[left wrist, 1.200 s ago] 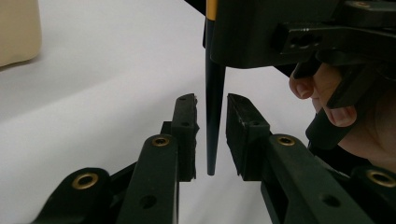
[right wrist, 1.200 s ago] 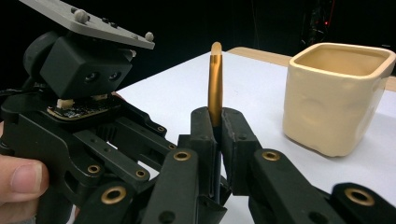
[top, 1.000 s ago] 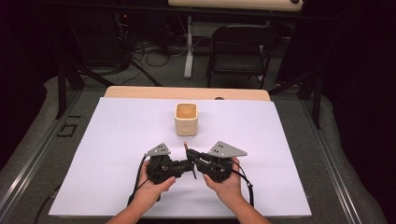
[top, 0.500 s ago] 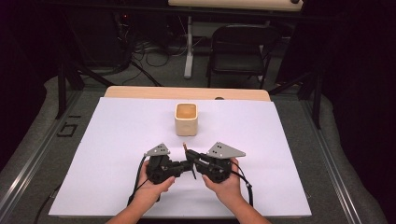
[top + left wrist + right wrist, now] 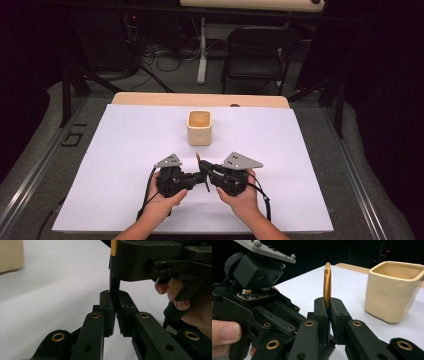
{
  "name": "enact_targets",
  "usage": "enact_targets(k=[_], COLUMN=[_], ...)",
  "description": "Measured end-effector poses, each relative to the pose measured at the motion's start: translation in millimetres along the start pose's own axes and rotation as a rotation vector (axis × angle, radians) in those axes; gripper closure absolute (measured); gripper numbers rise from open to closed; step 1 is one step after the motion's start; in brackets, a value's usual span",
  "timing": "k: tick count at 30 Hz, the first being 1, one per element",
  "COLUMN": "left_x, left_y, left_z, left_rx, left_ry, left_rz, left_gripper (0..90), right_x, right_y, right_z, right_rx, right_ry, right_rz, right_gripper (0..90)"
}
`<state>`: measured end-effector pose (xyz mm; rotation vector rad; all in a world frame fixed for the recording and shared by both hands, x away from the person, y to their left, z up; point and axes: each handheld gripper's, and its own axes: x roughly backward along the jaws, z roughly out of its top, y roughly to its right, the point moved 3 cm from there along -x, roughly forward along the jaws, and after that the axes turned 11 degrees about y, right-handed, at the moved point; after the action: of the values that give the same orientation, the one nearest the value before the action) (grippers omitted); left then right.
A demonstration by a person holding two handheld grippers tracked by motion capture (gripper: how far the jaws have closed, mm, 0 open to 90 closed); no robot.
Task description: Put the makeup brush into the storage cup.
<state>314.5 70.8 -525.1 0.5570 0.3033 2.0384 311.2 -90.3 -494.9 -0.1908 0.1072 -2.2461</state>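
Note:
A slim stick, gold-orange at the top (image 5: 327,282) and black lower down (image 5: 114,282), stands upright between both grippers near the table's front middle. My right gripper (image 5: 327,303) is shut on its gold part. My left gripper (image 5: 114,297) is shut on its black shaft just below the right gripper's body (image 5: 150,260). From above, the left gripper (image 5: 200,177) and right gripper (image 5: 204,167) meet nose to nose, with the stick's tip (image 5: 198,156) poking up between them. A cream square cup (image 5: 199,127) stands open beyond them, apart from both.
A white sheet (image 5: 125,150) covers the wooden table. The cup (image 5: 394,290) is close on the right in the right gripper view. A black chair (image 5: 255,55), cables and stands are on the floor behind the table.

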Motion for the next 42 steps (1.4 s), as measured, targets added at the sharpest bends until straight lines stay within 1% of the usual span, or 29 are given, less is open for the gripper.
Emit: enact_targets(k=[2,5,7,9,12,14,15,17,18,19,21,25,27,28,32,33,37,40,42], left_x=[0.5,1.1,1.6,1.9,3.1,4.1,4.8,6.0,6.9,7.6,8.7,10.2,11.1,11.6,12.1,12.0,11.4,10.6,10.1], left_y=[0.3,0.7,1.0,1.6,3.5,5.0,5.6,6.4,6.2,6.5,6.6,5.9,5.9,5.9,6.5,6.6,7.8,8.8,10.2], left_z=[0.5,1.0,0.7,0.7,1.7,2.6,3.1,4.3,5.0,5.3,6.0,7.0,7.6,8.0,8.7,8.7,8.1,7.6,7.0], left_rx=[-0.005,-0.025,-0.049,-0.07,-0.11,-0.13,-0.133,-0.145,-0.158,-0.164,-0.175,-0.198,-0.214,-0.22,-0.244,-0.254,-0.278,-0.301,-0.306], left_ry=[0.0,-0.008,-0.017,-0.025,-0.036,-0.041,-0.04,-0.035,-0.038,-0.038,-0.042,-0.054,-0.058,-0.064,-0.076,-0.08,-0.098,-0.111,-0.113], left_rz=[-0.001,0.014,0.027,0.038,0.056,0.063,0.061,0.077,0.08,0.086,0.101,0.116,0.127,0.13,0.147,0.151,0.163,0.173,0.18], left_gripper=[83.5,83.6,83.7,83.7,83.8,83.8,83.7,83.7,83.7,83.7,83.7,83.7,83.7,83.7,83.7,83.7,83.7,83.7,83.7], right_x=[0.7,1.0,1.9,2.3,3.7,4.8,5.2,6.3,6.5,6.9,6.9,5.9,6.0,6.0,6.1,6.4,7.5,7.4,7.2], right_y=[0.0,-1.2,-1.9,-2.5,-2.9,-2.9,-2.9,-2.3,-1.8,-1.6,-1.2,-0.7,-0.3,0.0,1.9,2.5,2.7,2.1,1.5], right_z=[0.6,1.6,3.0,4.1,4.2,4.2,4.4,5.0,5.1,5.2,4.7,3.2,3.2,3.2,2.8,2.8,3.2,3.7,4.0], right_rx=[-0.001,-0.01,-0.008,0.0,-0.003,0.003,0.003,0.002,0.003,-0.003,0.001,0.032,0.037,0.036,0.004,0.008,-0.003,-0.001,0.003], right_ry=[0.005,0.013,0.021,0.032,0.03,0.03,0.033,0.041,0.042,0.035,0.029,0.024,0.028,0.025,0.008,0.006,-0.007,-0.017,-0.03], right_rz=[-0.001,0.008,0.015,0.01,0.018,0.016,0.016,0.017,0.018,0.022,0.023,0.007,-0.001,0.0,0.002,-0.005,-0.009,-0.004,-0.001], right_gripper=[83.4,81.0,76.8,74.5,70.1,68.3,66.9,63.3,62.5,61.3,59.6,57.1,55.6,55.5,52.4,52.0,50.9,51.3,51.5])
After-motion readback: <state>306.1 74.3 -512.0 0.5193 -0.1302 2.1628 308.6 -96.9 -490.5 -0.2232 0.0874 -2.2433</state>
